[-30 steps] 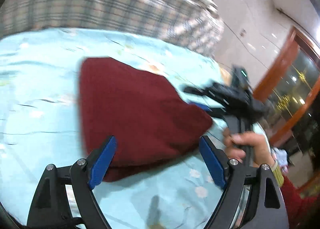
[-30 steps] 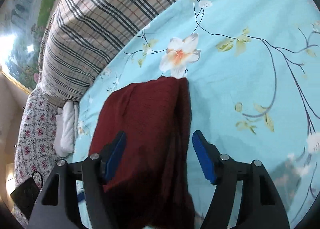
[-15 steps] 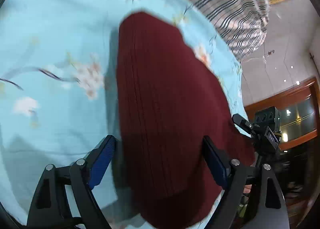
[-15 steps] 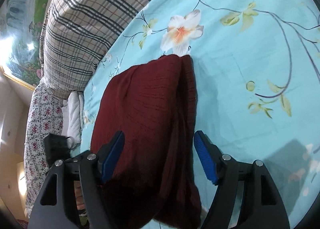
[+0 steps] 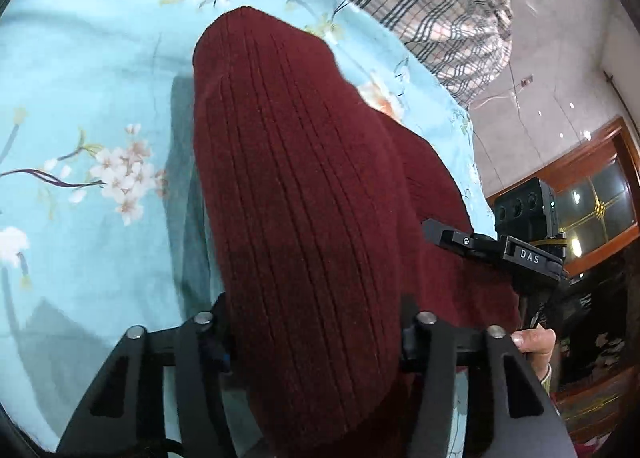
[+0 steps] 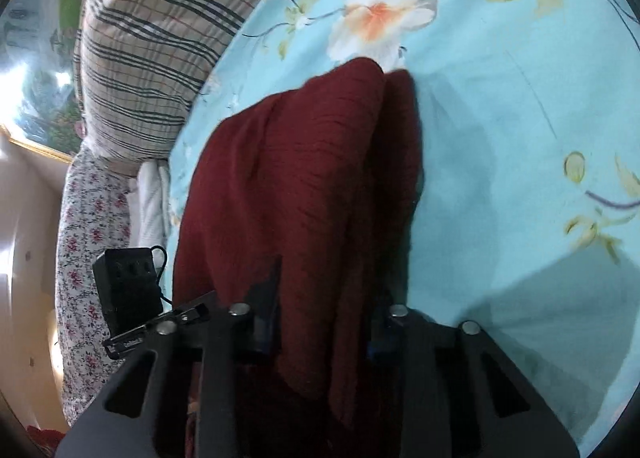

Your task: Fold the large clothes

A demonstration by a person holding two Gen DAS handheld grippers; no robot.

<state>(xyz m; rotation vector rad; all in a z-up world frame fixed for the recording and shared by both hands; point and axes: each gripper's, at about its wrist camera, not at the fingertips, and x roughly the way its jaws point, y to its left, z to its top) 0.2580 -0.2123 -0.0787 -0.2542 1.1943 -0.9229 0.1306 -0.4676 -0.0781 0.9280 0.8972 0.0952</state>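
Note:
A dark red ribbed knit garment point(image 5: 304, 194) lies folded in a thick bundle on the light blue flowered bedsheet point(image 5: 80, 106). My left gripper point(image 5: 316, 334) has its jaws closed around the near end of the bundle, the cloth bulging over the fingers. In the right wrist view the same garment point(image 6: 304, 178) runs away from me, and my right gripper point(image 6: 324, 326) is shut on its near end. The right gripper's body also shows in the left wrist view point(image 5: 516, 254), at the garment's right edge.
A plaid quilt point(image 6: 160, 38) is piled at the head of the bed. A flowered pillow point(image 6: 84, 218) and a white folded cloth point(image 6: 152, 198) lie beside it. A wooden glass-door cabinet point(image 5: 592, 194) stands past the bed's edge.
Both grippers moved in over the garment's near end and closed on it; the cloth now fills the space between the fingers, which stood wide open before.

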